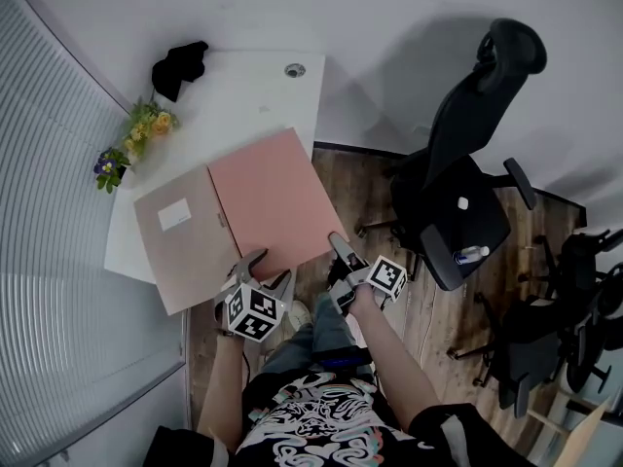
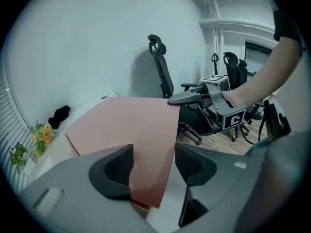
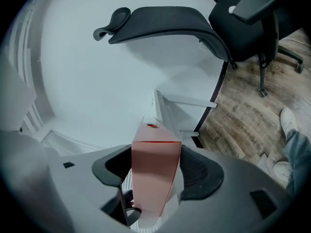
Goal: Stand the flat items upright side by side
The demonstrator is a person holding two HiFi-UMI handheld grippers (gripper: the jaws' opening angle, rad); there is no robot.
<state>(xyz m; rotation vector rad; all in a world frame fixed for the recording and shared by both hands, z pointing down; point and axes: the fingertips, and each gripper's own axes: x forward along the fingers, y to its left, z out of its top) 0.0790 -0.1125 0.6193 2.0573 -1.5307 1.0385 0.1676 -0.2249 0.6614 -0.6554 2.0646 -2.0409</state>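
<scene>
Head view: pink folder point(image 1: 268, 202) is laid flat on counter point(image 1: 243, 86), one near corner clamped by right claw point(image 1: 338, 248), the other straddled by parted left claw point(image 1: 271, 267). Judged light, bendy, slick; best gripped at corners.

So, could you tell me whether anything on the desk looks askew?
Yes: the pink folder lies skewed across the white desk, its corner jutting past the edge over the floor; the tan folder beside it overhangs too.
</scene>
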